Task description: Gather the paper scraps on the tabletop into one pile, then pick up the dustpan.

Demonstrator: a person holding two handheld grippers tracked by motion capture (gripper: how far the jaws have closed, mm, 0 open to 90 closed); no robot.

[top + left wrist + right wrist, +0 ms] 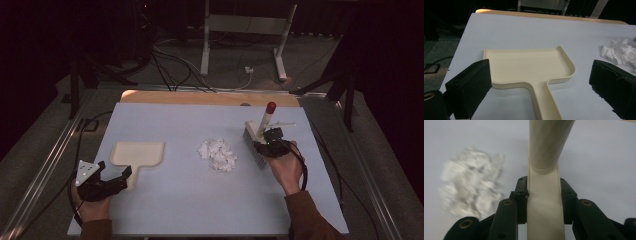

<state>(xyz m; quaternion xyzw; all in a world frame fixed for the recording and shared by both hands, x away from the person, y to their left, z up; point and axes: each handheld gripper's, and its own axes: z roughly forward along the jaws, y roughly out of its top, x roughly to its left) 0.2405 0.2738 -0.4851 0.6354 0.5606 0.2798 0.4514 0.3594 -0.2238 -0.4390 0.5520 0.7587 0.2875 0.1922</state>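
Observation:
A cream dustpan (138,153) lies flat on the white table, its handle pointing toward the near edge. My left gripper (121,178) is open just behind that handle; in the left gripper view the dustpan (529,66) lies between and beyond the two black pads (470,86). A pile of crumpled white paper (218,154) sits mid-table, and shows as paper (471,187) in the right gripper view. My right gripper (265,142) is shut on a cream hand brush (257,134) with a red-tipped handle, standing bristles down right of the pile. The brush handle (545,202) is clamped between the jaws.
The white tabletop (190,210) has a wooden strip along its far edge. Cables and a white stand's legs (242,45) lie on the floor beyond. Metal rails run along both sides of the table.

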